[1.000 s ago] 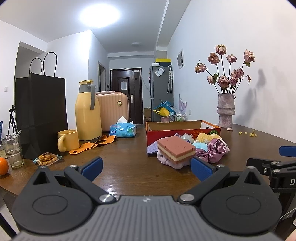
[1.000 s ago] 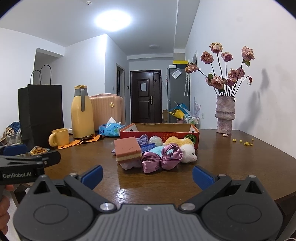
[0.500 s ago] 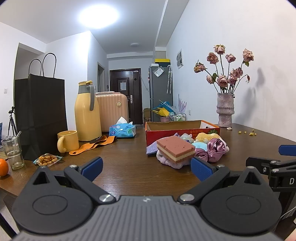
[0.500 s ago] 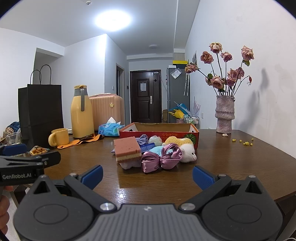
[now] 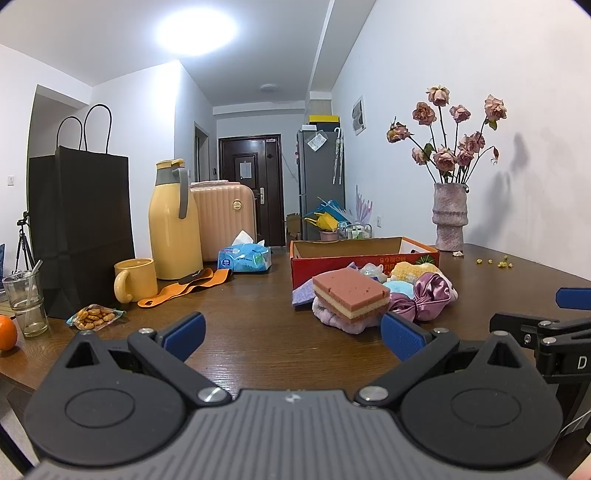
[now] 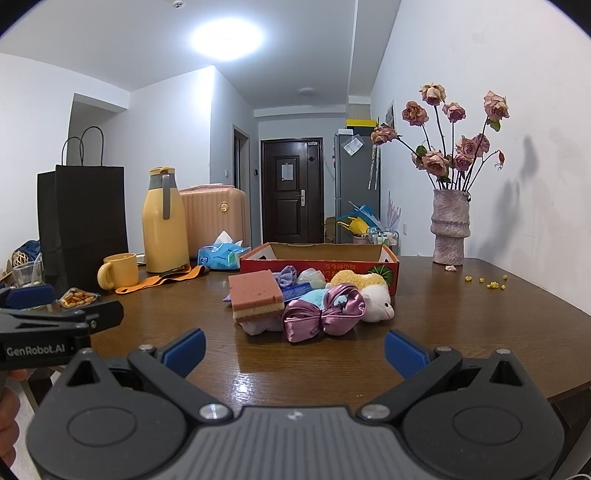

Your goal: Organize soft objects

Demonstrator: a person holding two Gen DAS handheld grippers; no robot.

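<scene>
Soft things piled on the table (image 6: 461,317)

Both the left gripper (image 5: 291,332) and right gripper (image 6: 293,349) are held wide open and empty. The pink sponge (image 6: 255,295) and purple bow (image 6: 321,314) are seen ahead, beyond the fingertips, by the red box (image 6: 321,264).

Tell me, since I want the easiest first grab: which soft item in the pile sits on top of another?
The pink layered sponge: it rests on a lilac fluffy cloth, raised off the table. The satin bow and plush sheep beside it lie on the wood.

Bright ceiling light (image 5: 195,27); sharp, fisheye-curved edges.
</scene>
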